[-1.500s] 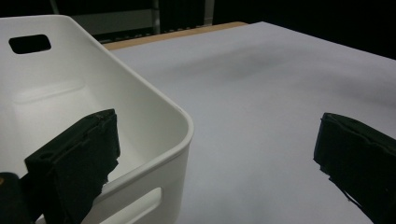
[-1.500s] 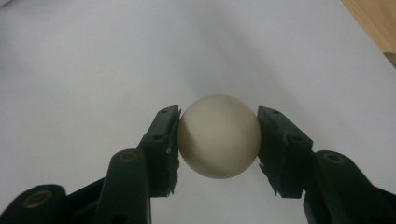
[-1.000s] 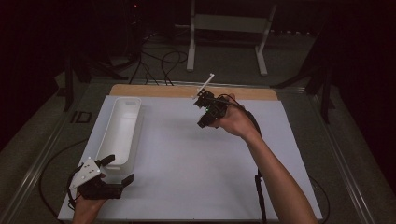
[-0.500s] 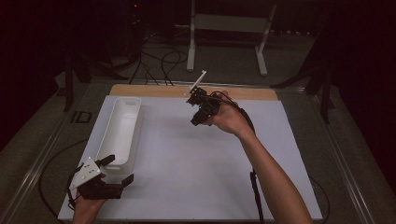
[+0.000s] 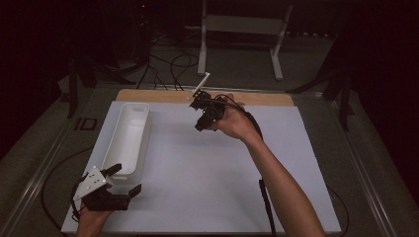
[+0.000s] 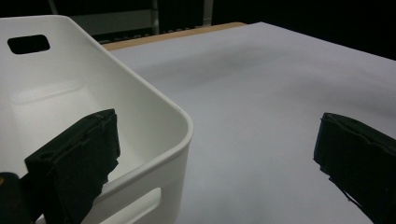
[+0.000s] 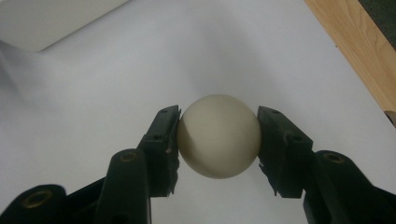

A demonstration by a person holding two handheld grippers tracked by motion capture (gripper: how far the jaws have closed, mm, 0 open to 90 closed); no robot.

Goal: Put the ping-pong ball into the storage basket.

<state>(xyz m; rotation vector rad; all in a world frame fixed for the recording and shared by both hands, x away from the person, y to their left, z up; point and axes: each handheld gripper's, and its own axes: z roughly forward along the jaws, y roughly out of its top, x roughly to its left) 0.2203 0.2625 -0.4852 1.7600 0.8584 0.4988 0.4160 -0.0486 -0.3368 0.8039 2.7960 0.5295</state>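
Observation:
A cream ball (image 7: pixel 218 136) sits pinched between the two black jaws of my right gripper (image 7: pixel 218 140), held above the white table sheet. From above, the right gripper (image 5: pixel 201 123) hovers over the far middle of the table, right of the white bin (image 5: pixel 126 136); the ball is hidden by the gripper there. My left gripper (image 5: pixel 124 180) rests at the near left corner, open, its jaws straddling the near end of the bin. One left jaw is inside the bin wall (image 6: pixel 154 135) and the other lies over the sheet. Nothing is between them.
A white sheet (image 5: pixel 207 182) covers the table, with a wooden strip (image 5: pixel 163 96) along the far edge. A black cable (image 5: pixel 267 207) trails beside the right forearm. Stands and cables crowd the dark floor beyond the table.
My right gripper has drifted left and a little nearer, still gripping the ball. The left gripper has stayed put.

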